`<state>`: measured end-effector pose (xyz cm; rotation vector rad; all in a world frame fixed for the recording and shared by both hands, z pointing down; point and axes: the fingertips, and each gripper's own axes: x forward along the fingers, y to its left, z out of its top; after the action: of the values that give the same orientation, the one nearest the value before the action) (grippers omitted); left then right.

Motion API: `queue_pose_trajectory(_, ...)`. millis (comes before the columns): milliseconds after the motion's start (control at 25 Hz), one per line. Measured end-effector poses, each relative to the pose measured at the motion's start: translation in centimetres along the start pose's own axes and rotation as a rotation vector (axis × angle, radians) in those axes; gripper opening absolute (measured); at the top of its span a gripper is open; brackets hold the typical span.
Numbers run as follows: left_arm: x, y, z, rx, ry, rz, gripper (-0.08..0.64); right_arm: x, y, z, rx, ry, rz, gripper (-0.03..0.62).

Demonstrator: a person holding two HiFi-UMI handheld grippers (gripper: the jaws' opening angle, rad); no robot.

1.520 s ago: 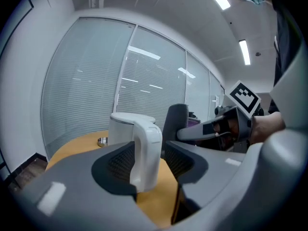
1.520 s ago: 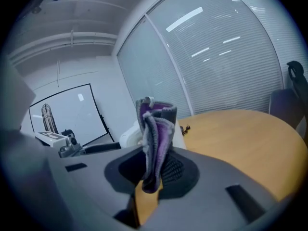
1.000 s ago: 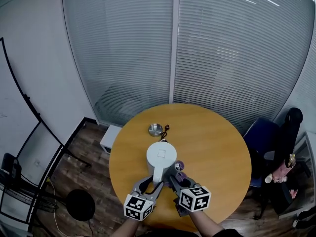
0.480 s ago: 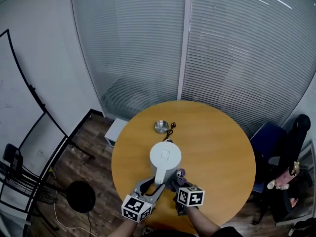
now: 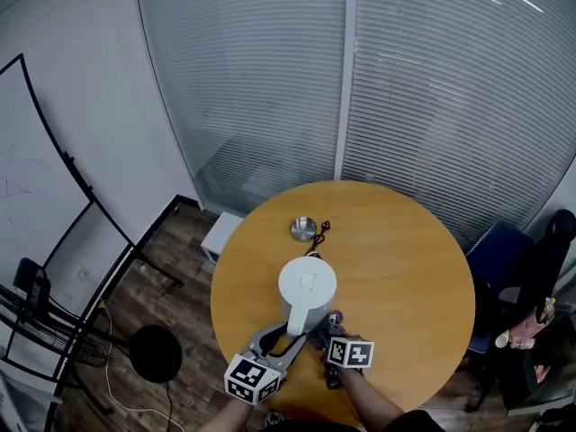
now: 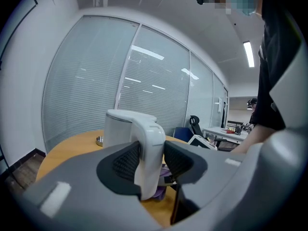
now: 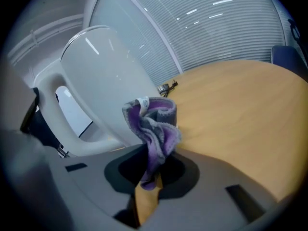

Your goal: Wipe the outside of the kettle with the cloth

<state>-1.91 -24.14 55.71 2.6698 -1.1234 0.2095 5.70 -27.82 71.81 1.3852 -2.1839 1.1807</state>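
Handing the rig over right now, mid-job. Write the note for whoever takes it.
Left hand-held gripper: jaws have just been closing; pads now sit against both sides of the kettle handle, steadying it.
Right hand-held gripper: shut on the bunched purple cloth, low beside the kettle wall, right of the handle; contact not clear.
Kettle stands upright near the middle of the round table, lid on.
Done: kettle steadied, cloth in grip. How much is wiped does not show.
Left: rub the cloth round the outside.

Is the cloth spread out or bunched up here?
Bunched up: the purple cloth stands crumpled in folds, pinched in the right gripper beside the kettle.
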Motion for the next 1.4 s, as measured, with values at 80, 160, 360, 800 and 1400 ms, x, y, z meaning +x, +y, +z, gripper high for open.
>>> queue_pose_trajectory(80, -0.1, 0.0, -0.1, 0.001, 0.005, 0.002, 0.169, -0.6, -0.1, 0.2, 0.002, 0.000, -0.001, 0.058)
queue_pose_trajectory(160, -0.1, -0.1, -0.1, 0.002, 0.005, 0.004, 0.167, -1.6, -0.2, 1.2, -0.012, -0.027, -0.008, 0.058)
queue_pose_trajectory(360, -0.2, 0.1, -0.1, -0.005, -0.003, 0.018, 0.167, -5.1, 1.1, 7.0, -0.137, -0.163, -0.012, 0.058)
queue_pose_trajectory(800, -0.2, 0.0, -0.1, -0.017, -0.022, 0.028, 0.167, -13.7, 5.3, 18.7, -0.222, -0.515, 0.057, 0.058)
queue_pose_trajectory(1400, -0.1, 0.1, -0.1, -0.041, -0.035, 0.029, 0.169, -4.6, 1.4, 12.0, -0.111, -0.308, 0.014, 0.057)
